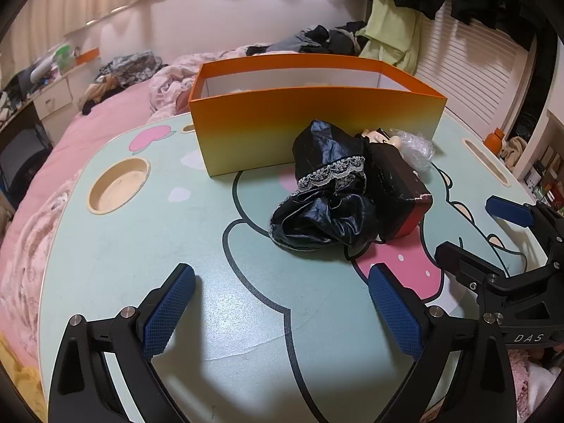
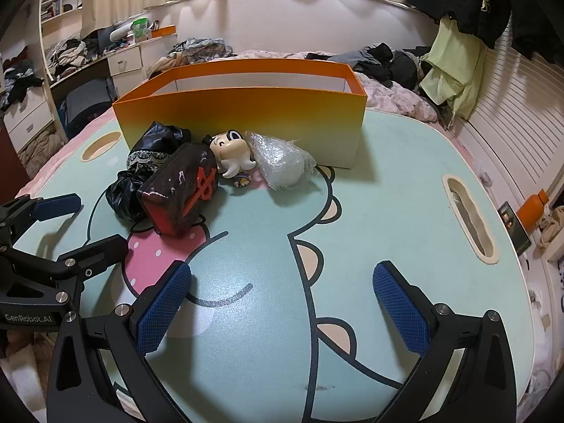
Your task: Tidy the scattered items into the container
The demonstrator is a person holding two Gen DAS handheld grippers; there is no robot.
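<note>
Right wrist view: scattered items sit left of centre, bunched on the desk just in front of the orange box. None are in it yet, judging by the pile outside; the box's interior is mostly hidden. Dark block, boxy, scuffed black with red end and red emblem, leans on crumpled black fabric, glossy satin-like with a lace trim. Small figurine, hard plastic, pale face, lies on its side between block and bubble-wrap bundle, clear, crinkly, lumpy. Bundle touches the box's front wall, or nearly so.

Box: open-top card, orange fading to yellow outside, white inside, upper centre of frame. Probably placed close behind the pile for short transfers.

Right tongs spread wide, nothing between the blue ribbed pads, low centre over bare desk. Left tongs likewise spread and empty, bottom of the left wrist view, angled down toward the fabric; looks like a ready pose before the first pick.

Desk: mint laminate with cartoon print, round cup recess at left, slot handle at right.
</note>
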